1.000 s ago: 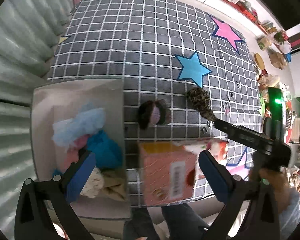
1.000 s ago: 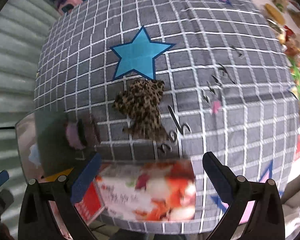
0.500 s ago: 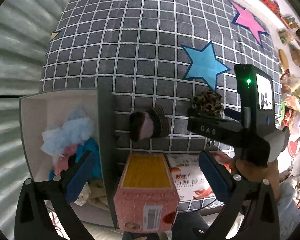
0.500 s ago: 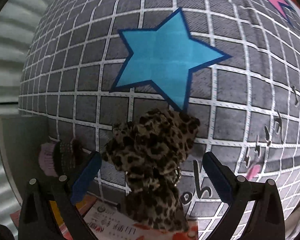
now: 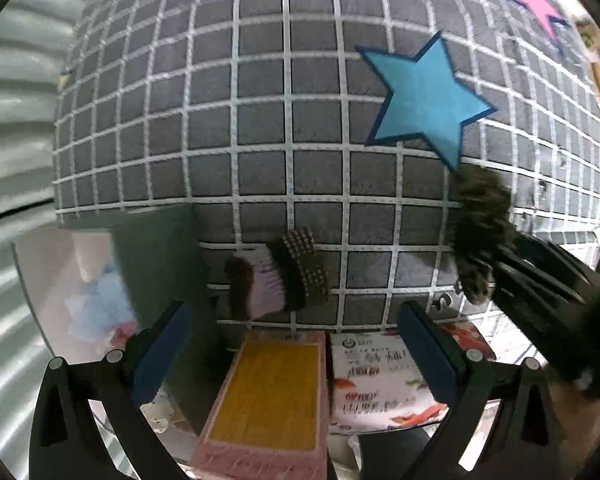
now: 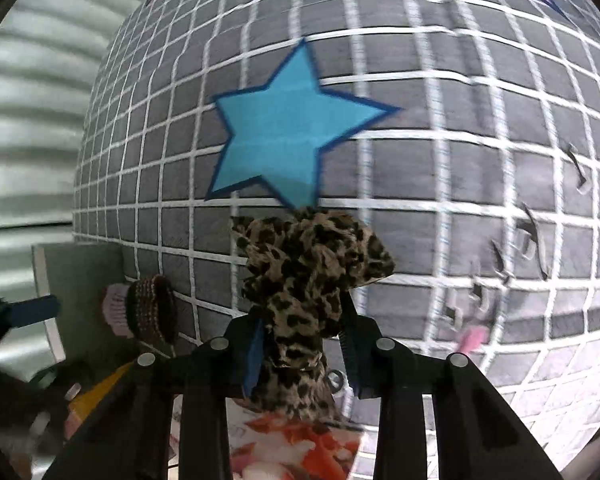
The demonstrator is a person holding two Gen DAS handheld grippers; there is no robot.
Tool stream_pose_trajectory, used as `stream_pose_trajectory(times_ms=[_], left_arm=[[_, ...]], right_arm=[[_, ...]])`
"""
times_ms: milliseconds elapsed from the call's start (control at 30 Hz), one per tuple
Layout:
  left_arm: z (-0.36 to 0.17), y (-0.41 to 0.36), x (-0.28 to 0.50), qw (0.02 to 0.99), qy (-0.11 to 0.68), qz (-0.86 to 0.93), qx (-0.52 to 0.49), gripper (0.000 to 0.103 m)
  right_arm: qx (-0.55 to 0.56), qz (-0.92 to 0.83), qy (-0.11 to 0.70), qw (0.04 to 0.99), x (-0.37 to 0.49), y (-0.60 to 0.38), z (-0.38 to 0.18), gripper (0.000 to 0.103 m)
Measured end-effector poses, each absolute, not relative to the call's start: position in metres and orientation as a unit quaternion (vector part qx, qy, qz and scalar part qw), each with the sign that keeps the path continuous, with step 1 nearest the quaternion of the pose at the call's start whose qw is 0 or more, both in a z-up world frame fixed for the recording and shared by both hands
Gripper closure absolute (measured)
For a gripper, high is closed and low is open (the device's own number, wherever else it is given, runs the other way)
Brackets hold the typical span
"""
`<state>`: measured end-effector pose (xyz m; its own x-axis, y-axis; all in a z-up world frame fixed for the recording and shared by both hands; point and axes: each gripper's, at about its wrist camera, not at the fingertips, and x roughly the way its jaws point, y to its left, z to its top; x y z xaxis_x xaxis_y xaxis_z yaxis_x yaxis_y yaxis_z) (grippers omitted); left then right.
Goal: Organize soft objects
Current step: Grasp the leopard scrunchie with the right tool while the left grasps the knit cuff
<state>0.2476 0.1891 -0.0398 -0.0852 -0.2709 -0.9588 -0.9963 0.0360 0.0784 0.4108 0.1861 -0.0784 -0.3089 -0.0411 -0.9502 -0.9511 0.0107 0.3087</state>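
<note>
Now the right gripper [image 6: 300, 354], jaws closing, pinches the leopard-print scrunchie [image 6: 304, 272] just below the blue star [image 6: 288, 136], left gripper [image 5: 296, 348] wide and empty; next, lift toward the grey bin [image 5: 156, 256].

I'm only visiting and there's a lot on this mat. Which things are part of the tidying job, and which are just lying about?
Part of the job:
- leopard-print scrunchie, with the right gripper closing its fingers on it
- pink and brown knitted piece
- grey box already holding soft things
- left gripper, open

Just lying about:
- pink carton with a yellow top
- printed packet
- checked mat
</note>
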Motion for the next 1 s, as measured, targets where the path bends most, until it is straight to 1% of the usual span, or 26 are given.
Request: stream_pose_trajectory(times_ms=[300, 433, 567, 633, 667, 700, 867, 1000], left_arm=[[-0.088, 0.193, 0.261, 0.362, 0.653, 0.416, -0.518, 0.000], [-0.107, 0.190, 0.257, 0.337, 0.670, 0.407, -0.521, 0.003], [-0.121, 0.183, 0.249, 0.317, 0.677, 0.401, -0.529, 0.012], [-0.125, 0.182, 0.246, 0.315, 0.677, 0.397, -0.534, 0.021], [-0.125, 0.181, 0.246, 0.314, 0.680, 0.396, -0.531, 0.028], [-0.125, 0.180, 0.246, 0.316, 0.681, 0.397, -0.529, 0.032], [-0.109, 0.185, 0.253, 0.352, 0.665, 0.402, -0.522, 0.042], [-0.078, 0.186, 0.266, 0.400, 0.655, 0.419, -0.485, 0.045]], right_arm=[[-0.385, 0.556, 0.616, 0.404, 0.438, 0.172, -0.063, 0.068], [-0.370, 0.562, 0.622, 0.400, 0.447, 0.165, -0.051, 0.068], [-0.362, 0.566, 0.625, 0.397, 0.442, 0.160, -0.049, 0.068], [-0.360, 0.567, 0.626, 0.396, 0.438, 0.159, -0.049, 0.068], [-0.359, 0.567, 0.627, 0.396, 0.439, 0.159, -0.048, 0.068], [-0.357, 0.568, 0.627, 0.396, 0.441, 0.158, -0.047, 0.068], [-0.349, 0.572, 0.628, 0.396, 0.446, 0.155, -0.039, 0.068], [-0.352, 0.580, 0.618, 0.398, 0.445, 0.155, -0.031, 0.068]])
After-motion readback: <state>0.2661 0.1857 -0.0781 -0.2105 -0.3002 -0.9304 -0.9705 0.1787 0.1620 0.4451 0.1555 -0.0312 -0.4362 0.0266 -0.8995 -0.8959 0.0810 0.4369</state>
